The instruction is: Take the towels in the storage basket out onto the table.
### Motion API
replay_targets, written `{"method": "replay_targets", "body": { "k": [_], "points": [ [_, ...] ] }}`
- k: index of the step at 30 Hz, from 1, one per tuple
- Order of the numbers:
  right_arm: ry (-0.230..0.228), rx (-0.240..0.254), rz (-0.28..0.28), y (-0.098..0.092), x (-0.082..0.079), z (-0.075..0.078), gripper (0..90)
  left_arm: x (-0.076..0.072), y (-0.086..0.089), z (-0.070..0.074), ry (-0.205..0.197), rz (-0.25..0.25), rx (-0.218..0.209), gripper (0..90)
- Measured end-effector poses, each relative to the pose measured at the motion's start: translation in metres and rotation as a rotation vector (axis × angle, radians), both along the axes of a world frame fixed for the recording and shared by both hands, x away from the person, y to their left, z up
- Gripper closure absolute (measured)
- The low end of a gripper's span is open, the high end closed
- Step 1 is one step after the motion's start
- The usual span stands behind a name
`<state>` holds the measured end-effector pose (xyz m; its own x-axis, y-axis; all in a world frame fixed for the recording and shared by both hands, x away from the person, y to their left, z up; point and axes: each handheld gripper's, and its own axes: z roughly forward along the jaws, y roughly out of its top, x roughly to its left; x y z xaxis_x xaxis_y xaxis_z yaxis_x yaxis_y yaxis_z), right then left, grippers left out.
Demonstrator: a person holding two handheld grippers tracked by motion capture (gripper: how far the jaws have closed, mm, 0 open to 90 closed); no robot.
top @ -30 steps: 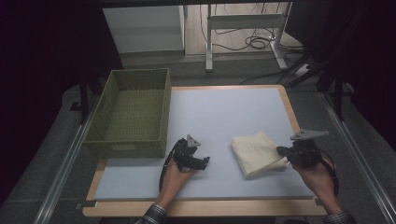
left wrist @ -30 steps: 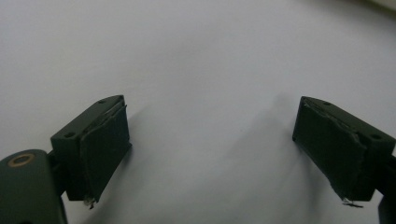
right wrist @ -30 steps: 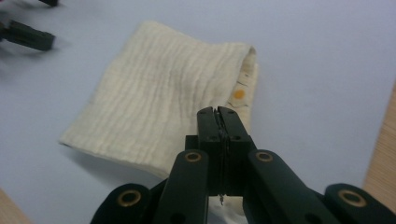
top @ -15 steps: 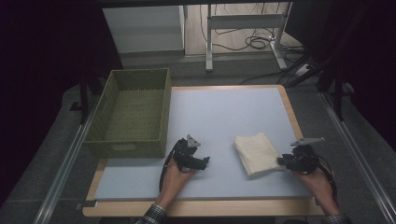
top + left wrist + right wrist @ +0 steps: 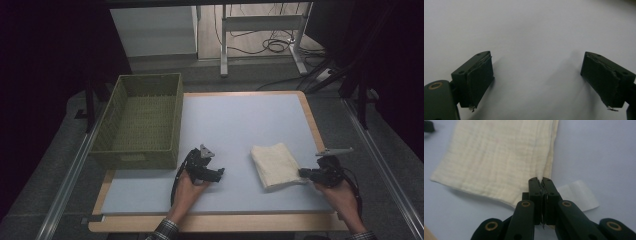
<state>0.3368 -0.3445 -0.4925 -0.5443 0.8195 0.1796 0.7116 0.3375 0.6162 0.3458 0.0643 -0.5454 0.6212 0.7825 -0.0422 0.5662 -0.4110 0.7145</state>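
**Cloth pinched at its corner by the right claw**

Cloth [image 5: 276, 165], cream and folded into a rough rectangle, lies flat on the pale blue tabletop [image 5: 240, 120], right of centre and toward the near edge. In the right gripper view its woven surface [image 5: 496, 157] spreads up and to the left, with a layered fold line running along its right side. The right claw [image 5: 303, 172] sits at the cloth's near right corner with its jaws pressed together on the cloth's edge [image 5: 542, 180]; a bit of fabric peeks up between the tips. A white label [image 5: 579, 193] sticks out from under the cloth just beside the jaws. The person's right hand [image 5: 340, 192] holds this tool low over the tabletop.

The left claw [image 5: 219, 173] rests to the left of the cloth, well apart from it, gripped by the left hand [image 5: 187, 187]. In the left gripper view its jaws stand wide, with bare tabletop between its pads [image 5: 480, 80].

A green woven basket [image 5: 117, 117] stands at the tabletop's left side, overhanging the left edge, far from the cloth.
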Motion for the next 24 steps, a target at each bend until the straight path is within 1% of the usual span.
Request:
{"method": "replay_targets", "body": {
  "k": [2, 3, 7, 11, 12, 13, 15, 16, 18, 19, 21, 22, 24],
  "points": [
    [-0.019, 0.028, 0.011, 0.002, 0.000, 0.012, 87.4, 0.000, 0.000, 0.000, 0.000, -0.002, 0.003, 11.0],
    [-0.027, 0.032, 0.020, 0.005, 0.000, 0.018, 87.5, 0.000, 0.000, 0.000, 0.000, -0.002, 0.003, 11.0],
    [-0.061, 0.053, 0.067, 0.025, 0.002, 0.040, 87.5, 0.000, 0.000, 0.000, 0.000, -0.002, 0.003, 11.0],
    [-0.102, 0.041, 0.131, 0.054, 0.005, 0.056, 87.5, 0.000, 0.000, 0.000, -0.002, 0.001, -0.001, 11.0],
    [-0.112, 0.046, 0.145, 0.061, 0.006, 0.060, 87.5, 0.000, 0.000, 0.000, 0.002, -0.004, 0.005, 11.0],
    [-0.123, 0.044, 0.159, 0.067, 0.006, 0.064, 87.5, 0.000, 0.000, 0.000, 0.001, 0.000, 0.000, 11.0],
    [-0.137, 0.051, 0.170, 0.073, 0.005, 0.070, 87.5, 0.000, 0.000, 0.000, 0.001, 0.000, 0.000, 11.0],
    [-0.145, 0.045, 0.171, 0.074, 0.005, 0.071, 87.4, 0.000, 0.000, 0.000, 0.000, 0.000, 0.001, 11.1],
    [-0.150, 0.013, 0.154, 0.071, 0.003, 0.070, 87.5, 0.000, 0.000, 0.000, 0.000, -0.003, 0.005, 11.0],
    [-0.145, 0.009, 0.140, 0.067, 0.003, 0.066, 87.4, 0.000, 0.000, 0.000, -0.003, 0.001, 0.000, 11.0],
    [-0.124, 0.009, 0.115, 0.056, 0.003, 0.057, 87.4, 0.000, 0.000, 0.000, -0.002, -0.002, 0.004, 11.0],
    [-0.107, 0.001, 0.088, 0.048, 0.002, 0.049, 87.4, 0.000, 0.000, 0.000, -0.002, -0.002, 0.004, 11.0],
    [-0.085, 0.004, 0.066, 0.037, 0.001, 0.036, 87.4, 0.000, 0.000, 0.000, -0.001, -0.002, 0.004, 11.0]
  ]
}}
